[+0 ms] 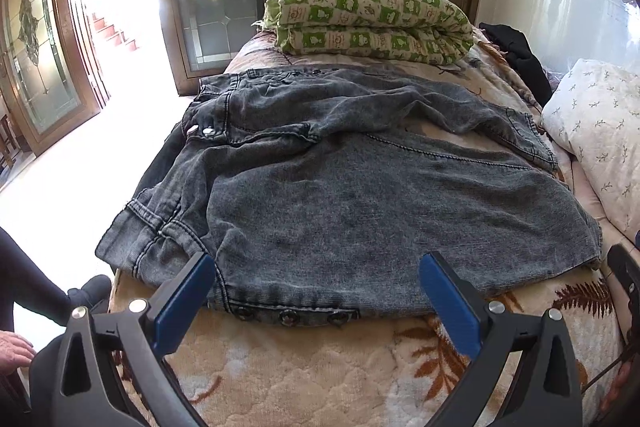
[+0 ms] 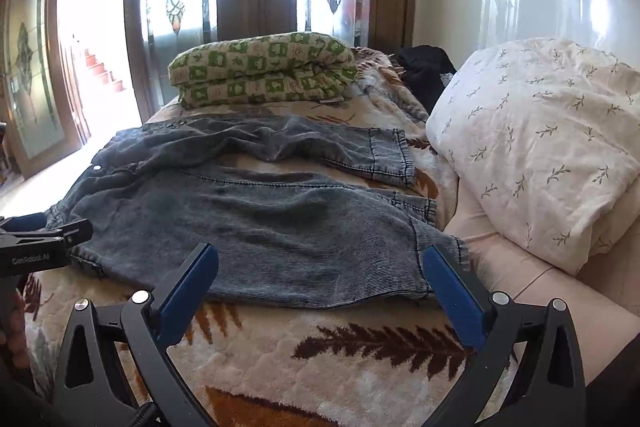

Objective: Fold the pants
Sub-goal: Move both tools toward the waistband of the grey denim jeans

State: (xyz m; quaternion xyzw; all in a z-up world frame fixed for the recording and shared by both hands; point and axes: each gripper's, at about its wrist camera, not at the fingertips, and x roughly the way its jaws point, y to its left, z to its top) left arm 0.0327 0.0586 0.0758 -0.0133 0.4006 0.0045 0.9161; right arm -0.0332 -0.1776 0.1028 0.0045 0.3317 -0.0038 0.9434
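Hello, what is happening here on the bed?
A person holds a gripper in each hand over grey pants spread on a bed blanket. The left gripper and right gripper are both open, at the near edge of the pants, gripping nothing. The pants lie rumpled, legs towards a pillow. A folded green quilt lies behind.

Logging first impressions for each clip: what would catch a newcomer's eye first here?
The grey denim pants sprawled across the leaf-patterned blanket, waist toward the bed's left edge and legs toward the white floral pillow on the right. Behind them at the far end of the bed lies a folded green-checked quilt. Close up, the left hand-held gripper and right hand-held gripper are both open at the pants' near edge.
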